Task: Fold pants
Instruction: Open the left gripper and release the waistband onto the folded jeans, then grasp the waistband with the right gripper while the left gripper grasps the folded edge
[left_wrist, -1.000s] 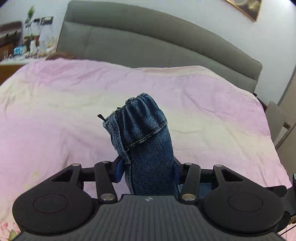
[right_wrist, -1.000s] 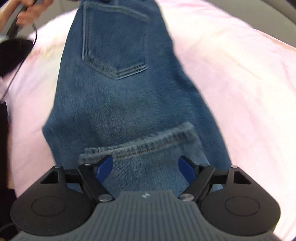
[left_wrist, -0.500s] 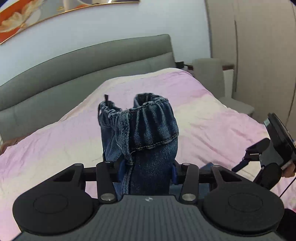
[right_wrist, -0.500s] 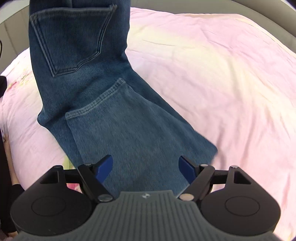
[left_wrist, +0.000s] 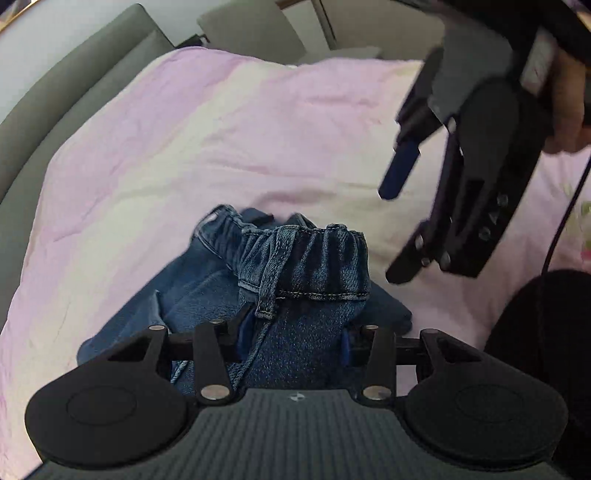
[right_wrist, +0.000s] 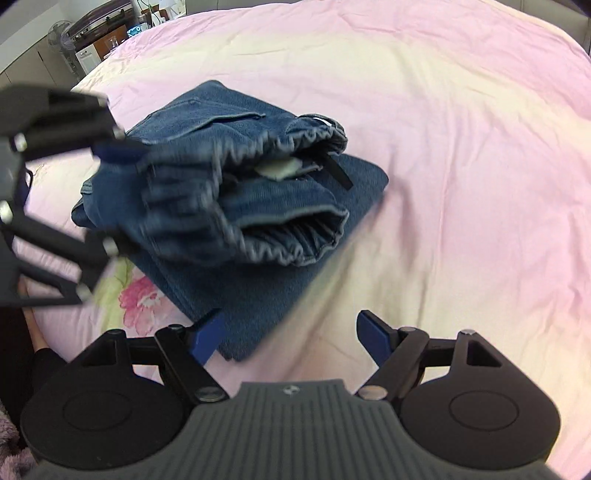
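Gripping the gathered elastic waistband, the left claw (left_wrist: 291, 338) is seen closed on the jeans (left_wrist: 295, 280), its blue pads pressed against the denim on either side. The waistband end is held above the rest of the garment, which lies folded in layers on the bed (left_wrist: 184, 147), on its pink and cream sheet.

In the right wrist view the jeans (right_wrist: 258, 192) are shown as a folded stack near the left part of the sheet, beside a printed pink flower (right_wrist: 140, 295). The bunched waistband is draped over the top of the stack, and a pale label is visible inside its opening. The left claw (right_wrist: 114, 192) is seen at the left edge of that view, blurred, so its exact contact with the fabric is hard to judge there, though the denim appears to be clamped between its fingers.

The right claw (right_wrist: 288, 332) is held open above the bed, with nothing between its blue pads; the near corner of the folded stack lies just beside its left pad. From the left wrist view the right claw (left_wrist: 391, 229) is seen hanging above the sheet, carried by a hand (left_wrist: 565, 99) at the upper right.
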